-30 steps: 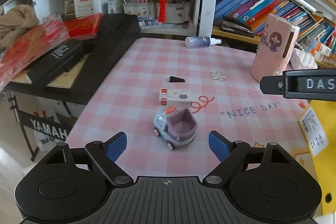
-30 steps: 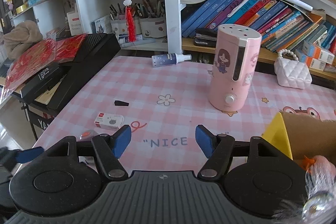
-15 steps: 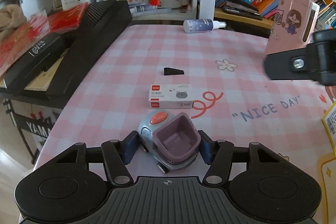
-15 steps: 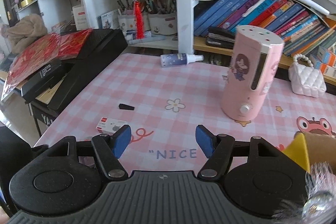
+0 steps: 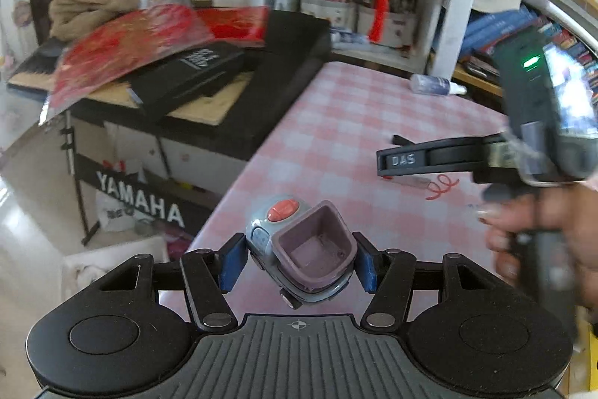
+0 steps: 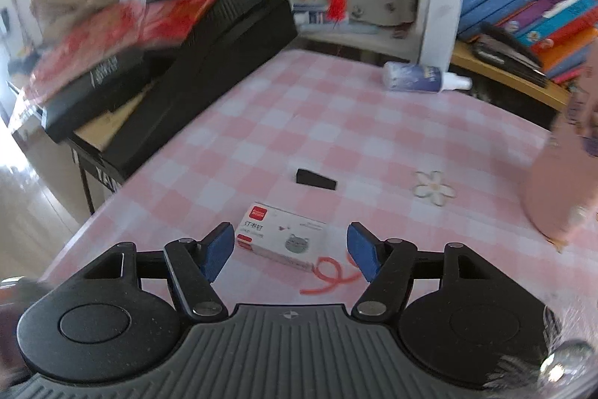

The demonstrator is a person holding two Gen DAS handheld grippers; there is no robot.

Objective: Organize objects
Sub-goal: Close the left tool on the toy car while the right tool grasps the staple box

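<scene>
My left gripper (image 5: pixel 298 262) is shut on a small grey-blue toy car (image 5: pixel 299 247) with a purple tub and a red button, held clear of the pink checked table (image 5: pixel 336 122). The blue pads press on the car's two sides. In the right wrist view my right gripper (image 6: pixel 287 251) stands open low over the table, with a white staple box (image 6: pixel 282 238) lying between its fingertips and slightly ahead of them, untouched. A small black wedge (image 6: pixel 316 179) lies just beyond the box. The right gripper's body and the hand holding it show at the right of the left wrist view.
A black keyboard case (image 6: pixel 209 62) and a stand with red packets border the table's left side. A spray bottle (image 6: pixel 422 77) lies on its side at the table's far edge. A pink cylinder (image 6: pixel 560 174) stands at the right. Bookshelves rise behind.
My left gripper closed on the toy car and lifted it, swinging left. My right gripper dropped and moved left toward the staple box, which now lies between its fingers.
</scene>
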